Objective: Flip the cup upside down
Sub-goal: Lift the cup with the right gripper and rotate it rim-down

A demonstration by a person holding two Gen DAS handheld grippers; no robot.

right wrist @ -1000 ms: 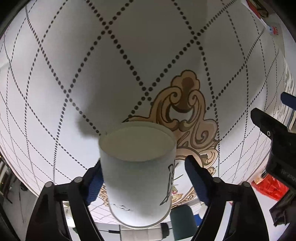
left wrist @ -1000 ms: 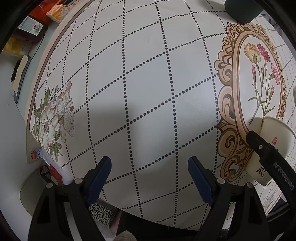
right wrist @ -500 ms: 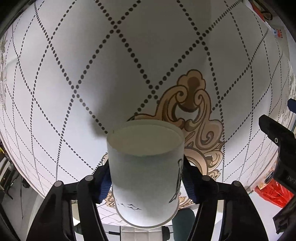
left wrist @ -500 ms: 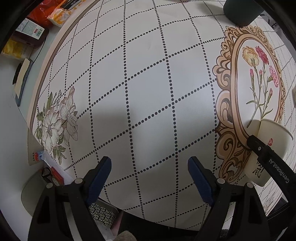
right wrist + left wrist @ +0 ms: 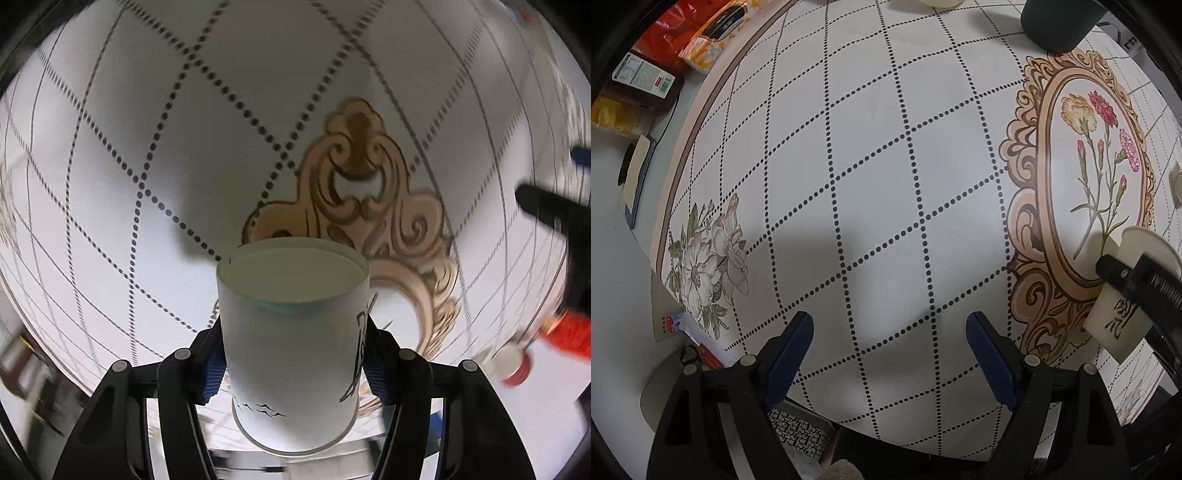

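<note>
A white paper cup (image 5: 293, 343) with black ink drawings sits between the blue pads of my right gripper (image 5: 295, 363), which is shut on its sides. Its flat base faces the camera's far side and its wider rim is near the bottom of the view. In the left wrist view the same cup (image 5: 1123, 310) appears at the far right, tilted above the table, with the right gripper's black finger across it. My left gripper (image 5: 889, 354) is open and empty above the patterned tablecloth (image 5: 868, 184).
A dark green cup (image 5: 1060, 22) stands at the back right of the table. Orange and red packets (image 5: 701, 33) and a dark bottle (image 5: 642, 81) lie beyond the table's left edge. A red-capped container (image 5: 517, 365) shows at the right wrist view's right.
My right gripper closed on the paper cup and lifted it, and its view now blurs with motion. The left gripper stayed open and drew back slightly.
</note>
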